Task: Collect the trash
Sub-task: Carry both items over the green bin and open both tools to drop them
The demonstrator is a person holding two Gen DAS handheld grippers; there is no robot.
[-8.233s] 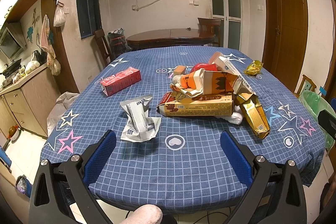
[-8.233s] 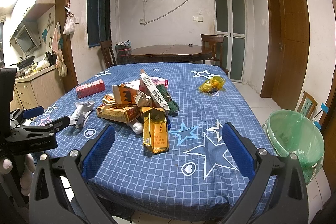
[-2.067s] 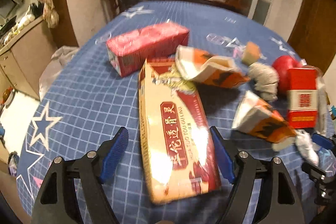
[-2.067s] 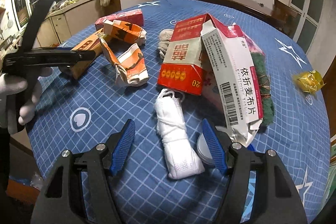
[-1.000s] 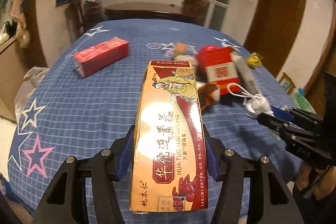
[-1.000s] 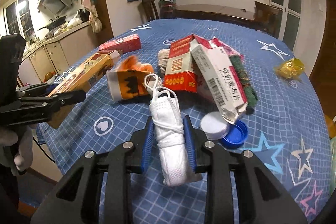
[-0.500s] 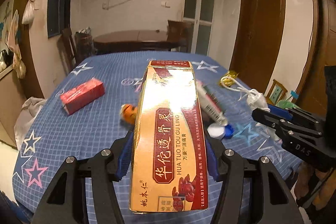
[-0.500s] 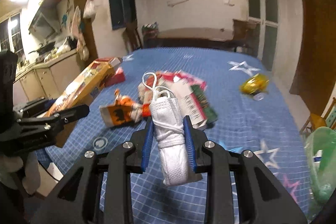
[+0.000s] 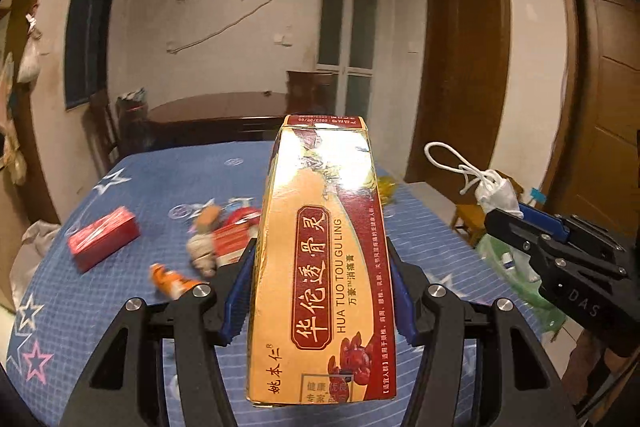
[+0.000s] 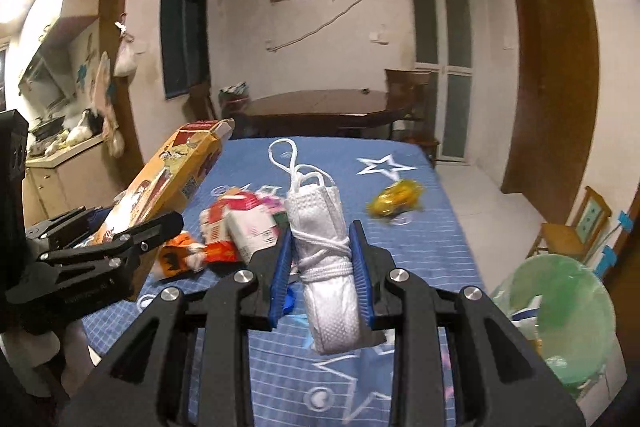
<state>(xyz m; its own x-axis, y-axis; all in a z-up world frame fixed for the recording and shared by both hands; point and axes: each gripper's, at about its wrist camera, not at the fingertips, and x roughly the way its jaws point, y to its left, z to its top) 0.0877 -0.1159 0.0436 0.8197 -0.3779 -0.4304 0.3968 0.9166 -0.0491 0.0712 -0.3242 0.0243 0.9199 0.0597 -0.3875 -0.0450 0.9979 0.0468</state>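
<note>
Lifted off the table, the long carton points away lengthwise.

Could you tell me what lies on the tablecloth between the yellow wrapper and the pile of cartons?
Nothing: in the right wrist view, bare blue tablecloth separates the yellow wrapper from the pile of cartons.

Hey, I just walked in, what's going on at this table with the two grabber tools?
A person is clearing trash off the blue star-patterned tablecloth. The left gripper has its jaws clamped on a long yellow and red cardboard box, held above the table. The right gripper is closed on a rolled white face mask. A green-lined trash bin waits to the right. More cartons and a yellow wrapper lie on the cloth.
</note>
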